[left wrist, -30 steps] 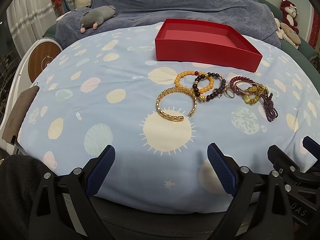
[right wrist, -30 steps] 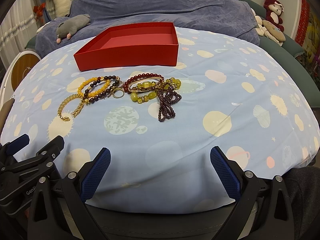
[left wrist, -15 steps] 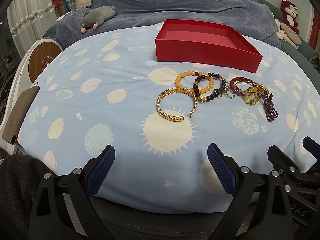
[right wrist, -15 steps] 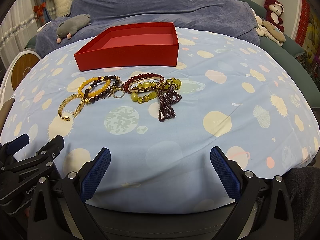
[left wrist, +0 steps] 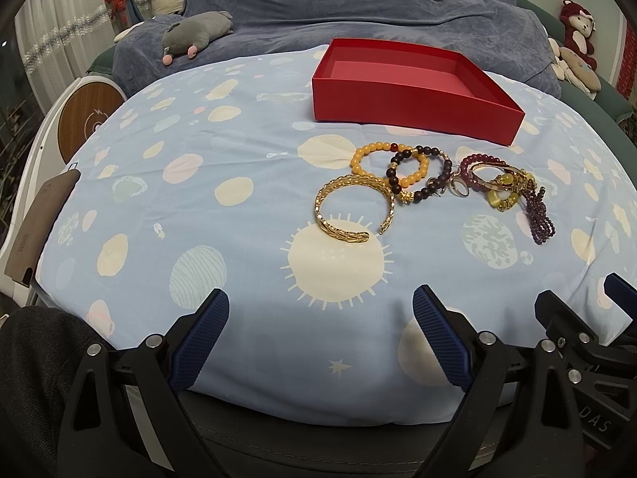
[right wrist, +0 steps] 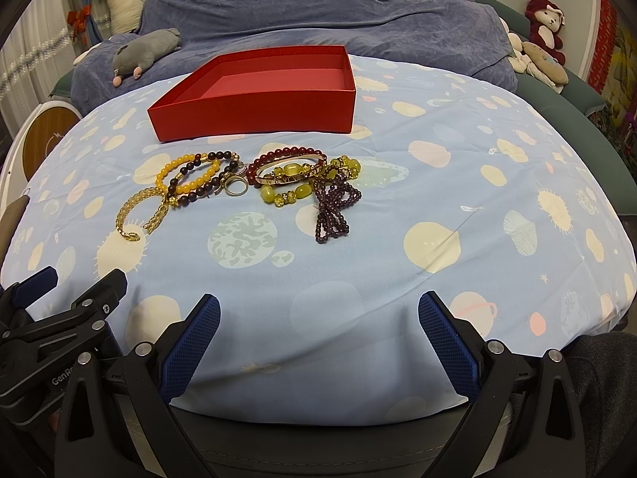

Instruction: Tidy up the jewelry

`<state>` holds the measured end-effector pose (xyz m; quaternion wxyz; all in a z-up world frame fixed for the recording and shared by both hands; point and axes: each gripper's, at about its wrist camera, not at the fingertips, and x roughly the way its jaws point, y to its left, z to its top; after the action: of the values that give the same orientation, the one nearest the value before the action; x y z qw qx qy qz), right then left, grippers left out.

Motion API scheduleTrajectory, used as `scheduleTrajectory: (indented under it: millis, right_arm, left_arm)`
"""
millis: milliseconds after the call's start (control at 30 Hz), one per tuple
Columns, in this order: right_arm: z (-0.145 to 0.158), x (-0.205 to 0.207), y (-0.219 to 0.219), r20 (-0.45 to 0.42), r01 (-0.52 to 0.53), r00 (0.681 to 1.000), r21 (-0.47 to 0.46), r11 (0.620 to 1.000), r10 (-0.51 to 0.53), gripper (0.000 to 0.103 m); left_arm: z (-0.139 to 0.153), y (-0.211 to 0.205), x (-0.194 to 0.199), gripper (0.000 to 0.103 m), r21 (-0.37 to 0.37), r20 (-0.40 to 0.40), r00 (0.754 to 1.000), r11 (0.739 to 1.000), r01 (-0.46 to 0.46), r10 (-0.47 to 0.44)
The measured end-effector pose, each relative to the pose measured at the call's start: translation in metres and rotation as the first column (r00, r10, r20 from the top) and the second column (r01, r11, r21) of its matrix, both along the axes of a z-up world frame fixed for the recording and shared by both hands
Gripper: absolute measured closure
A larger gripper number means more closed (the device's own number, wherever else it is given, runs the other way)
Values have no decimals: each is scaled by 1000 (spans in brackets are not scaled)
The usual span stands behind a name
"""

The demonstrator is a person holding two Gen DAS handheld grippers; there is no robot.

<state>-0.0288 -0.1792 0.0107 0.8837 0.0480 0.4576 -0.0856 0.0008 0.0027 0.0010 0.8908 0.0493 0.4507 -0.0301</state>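
At the far left, a grey plush mouse [left wrist: 198,35] is being seen lying on the dark blue blanket [left wrist: 358,4] behind the patterned sheet [left wrist: 199,167]. The left gripper [left wrist: 320,336] is being held low over the near edge of the sheet, its jaws spread wide and nothing being gripped between them. Ahead of it, a gold chain bracelet [left wrist: 354,207] is lying flat on the sheet, touching an orange bead bracelet [left wrist: 388,167] and a dark bead bracelet [left wrist: 422,175] that overlap each other. Behind them, the red box [left wrist: 410,99] is standing open with nothing seen inside. Further right, a ring [right wrist: 235,188], a dark red bead bracelet [right wrist: 278,156], a thin gold bangle [right wrist: 290,170], yellow-green beads [right wrist: 292,193] and a purple bead strand [right wrist: 333,211] are piled together. The right gripper [right wrist: 318,338] is likewise being held released, well short of the pile.
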Motion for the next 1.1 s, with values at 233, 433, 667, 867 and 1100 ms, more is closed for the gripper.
scheduleTrajectory:
  millis: [233,433,667,867,1100]
  right_arm:
    - [0,0,0,0,2,1000,0,1000,-2,7]
    - [0,0,0,1,2,1000,0,1000,-2,7]
    - [0,0,-1,1,1,1000,0,1000,-1,7]
    - [0,0,-1,1,1,1000,0,1000,-1,7]
    - [0,0,-1,1,2,1000,-1,1000,-2,7]
  left_arm:
    - [0,0,0,14,-1,2,1000,1000,-2,2]
    - [0,0,0,14,-3,2,1000,1000,-5,5]
    - [1,1,-1,14,-6,3,1000,1000,-6,6]
    - [1,1,-1,14,-4,3,1000,1000,-8,8]
    - [0,1,-1,14,-4,3,1000,1000,-8,8]
